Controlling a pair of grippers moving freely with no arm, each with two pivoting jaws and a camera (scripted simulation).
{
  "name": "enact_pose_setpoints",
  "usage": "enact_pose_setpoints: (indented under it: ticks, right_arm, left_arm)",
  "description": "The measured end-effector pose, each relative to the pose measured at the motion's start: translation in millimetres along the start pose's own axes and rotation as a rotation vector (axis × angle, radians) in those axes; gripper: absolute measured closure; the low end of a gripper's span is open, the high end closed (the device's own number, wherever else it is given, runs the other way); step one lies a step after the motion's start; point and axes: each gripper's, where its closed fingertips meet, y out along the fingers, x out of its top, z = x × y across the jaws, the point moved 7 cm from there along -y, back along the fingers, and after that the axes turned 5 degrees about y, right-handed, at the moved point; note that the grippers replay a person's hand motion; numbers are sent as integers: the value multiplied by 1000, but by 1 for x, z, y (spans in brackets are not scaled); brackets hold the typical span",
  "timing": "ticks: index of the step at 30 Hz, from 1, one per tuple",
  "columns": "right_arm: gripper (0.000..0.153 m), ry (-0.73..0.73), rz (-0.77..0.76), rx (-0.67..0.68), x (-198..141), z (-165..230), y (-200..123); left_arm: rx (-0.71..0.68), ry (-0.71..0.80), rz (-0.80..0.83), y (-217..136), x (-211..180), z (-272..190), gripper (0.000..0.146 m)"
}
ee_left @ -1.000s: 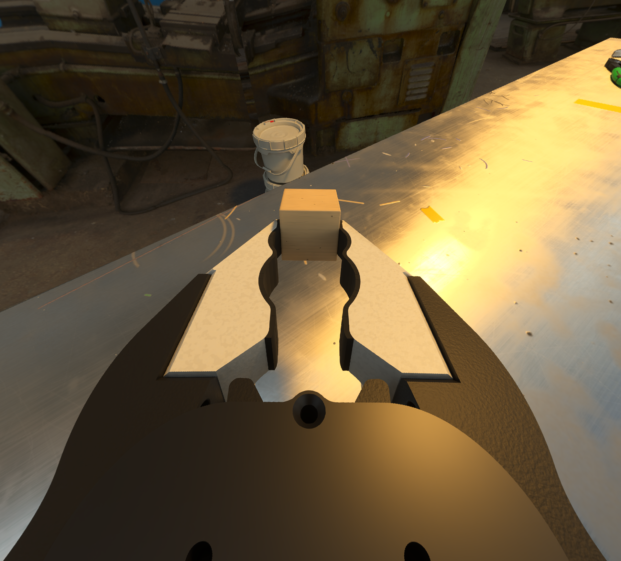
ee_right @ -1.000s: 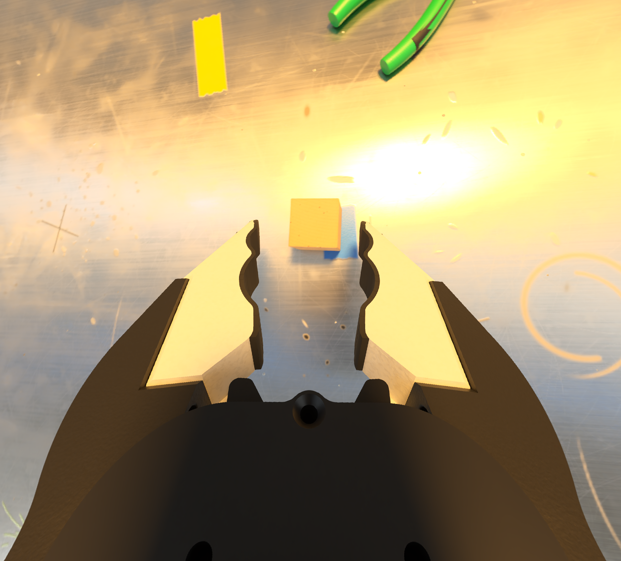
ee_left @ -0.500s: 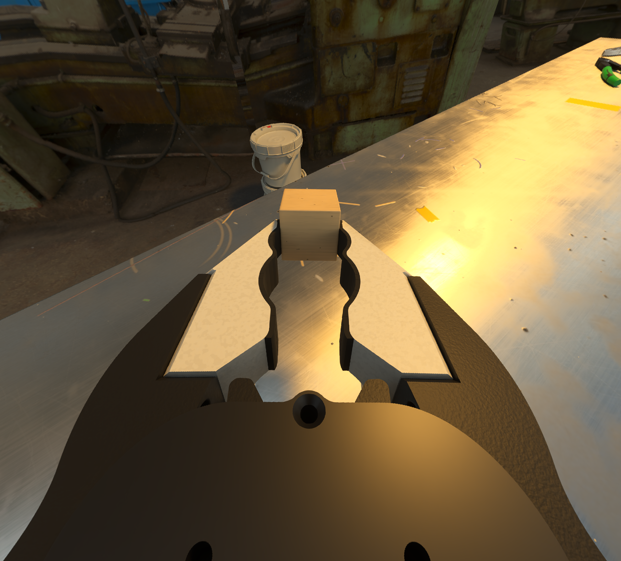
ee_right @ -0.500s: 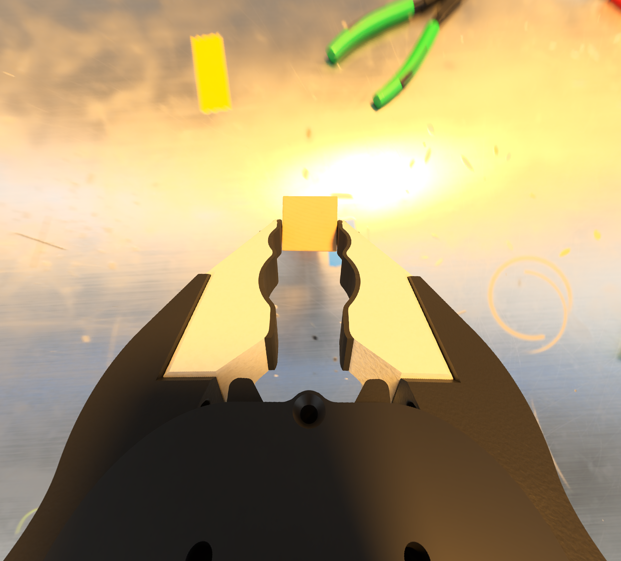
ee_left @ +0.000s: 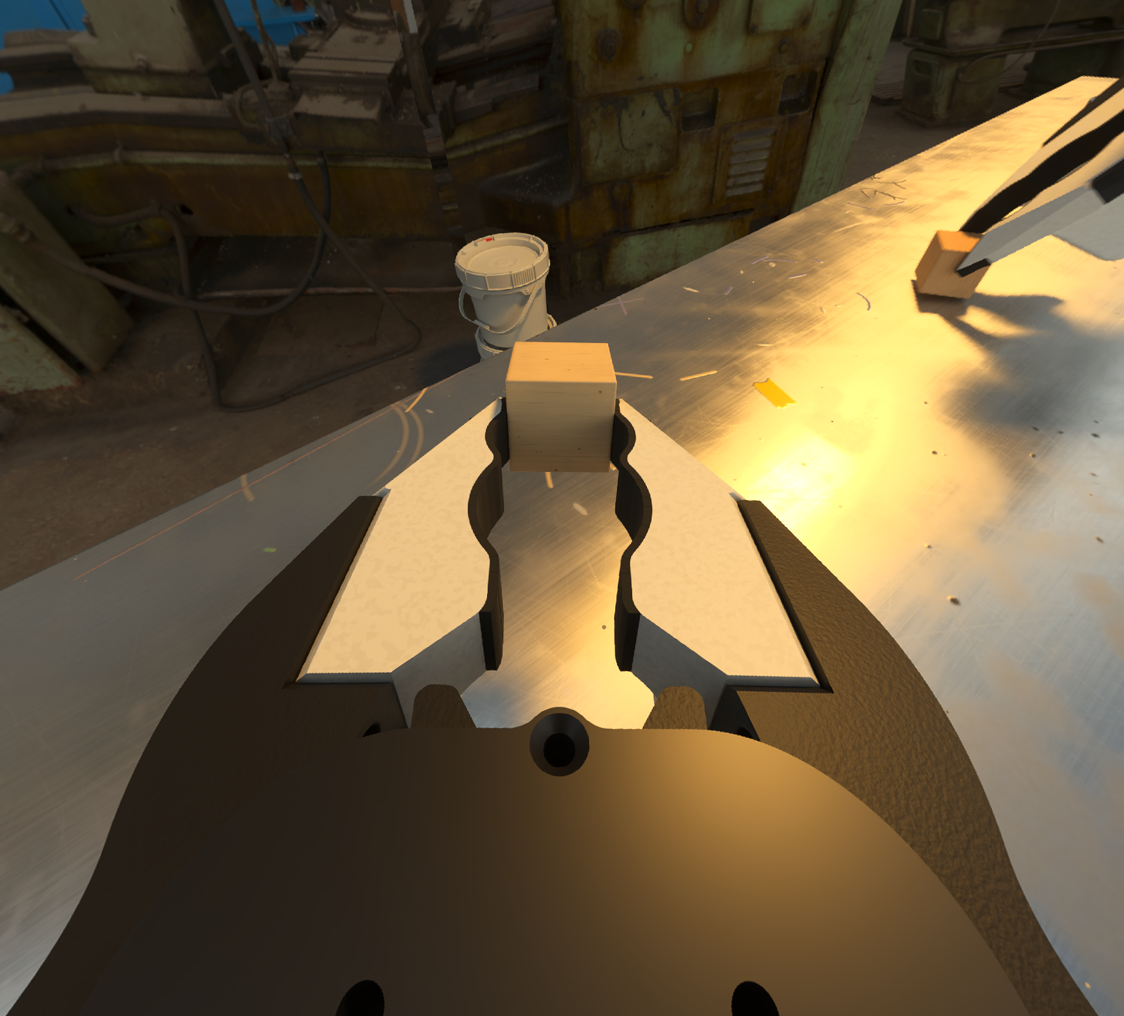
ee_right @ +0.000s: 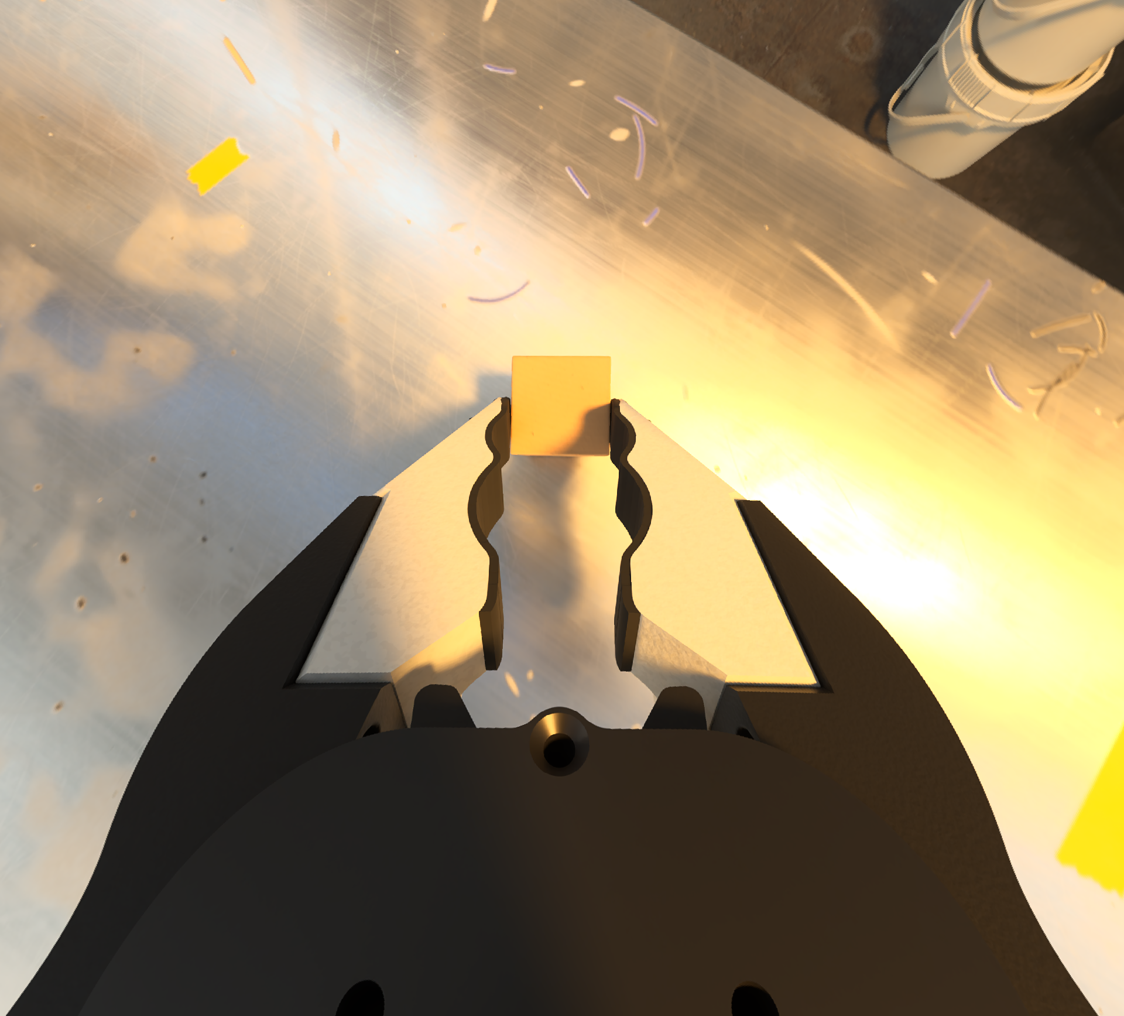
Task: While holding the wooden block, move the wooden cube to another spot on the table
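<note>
My left gripper (ee_left: 559,430) is shut on the wooden block (ee_left: 559,378), a pale cube held between its fingertips above the metal table (ee_left: 912,500), near the table's edge. My right gripper (ee_right: 559,430) is shut on the wooden cube (ee_right: 559,390), which glows orange in the light. In the left wrist view the right gripper's fingers (ee_left: 1034,196) come in from the far right and hold the cube (ee_left: 943,272) low over the table. I cannot tell whether the cube touches the surface.
The table edge runs diagonally in both views, with a dirt floor beyond. A white bucket (ee_left: 505,287) stands on the floor by the edge and also shows in the right wrist view (ee_right: 1022,62). Yellow tape pieces (ee_right: 216,165) (ee_left: 772,393) lie on the table. Old machinery (ee_left: 699,74) stands behind.
My right gripper closed on the cube and carried it across the table toward the edge by the bucket. The green pliers left its view. The left gripper still holds the block.
</note>
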Motion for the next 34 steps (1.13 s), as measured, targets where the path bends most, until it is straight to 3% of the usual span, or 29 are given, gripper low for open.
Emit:
enact_pose_setpoints:
  ticks: [5,6,8,10,13,18,21,26,30,33,34]
  right_arm:
    - [120,26,-11,-16,5,6,7]
    - [110,32,-28,-29,5,6,2]
    - [88,57,-75,-41,4,10,-21]
    - [85,110,-155,-46,-8,11,-62]
    - [87,196,-242,-189,-65,-3,-136]
    - [90,446,-136,-454,-224,-48,-225]
    - [86,555,-75,-513,-287,-51,-246]
    - [86,613,-124,-458,-314,-56,-243]
    - [99,613,-97,-371,-321,-57,-231]
    - [140,572,-118,-350,-319,-54,-230]
    - [146,566,-145,-356,-316,-54,-231]
  left_arm:
    - [-10,34,-1,0,0,-4,114]
    - [-11,38,0,0,0,-5,114]
    - [-11,44,-2,0,0,-5,114]
    - [-12,47,-6,-1,1,-6,114]
    - [-12,60,-16,-2,1,-7,114]
    - [-12,96,1,-1,0,-11,114]
    - [-9,104,9,0,0,-12,114]
    - [2,96,-6,-1,1,-10,114]
    - [14,98,-9,-4,0,-9,114]
    - [27,102,-13,-6,0,-9,114]
    - [31,103,-15,-7,0,-8,114]
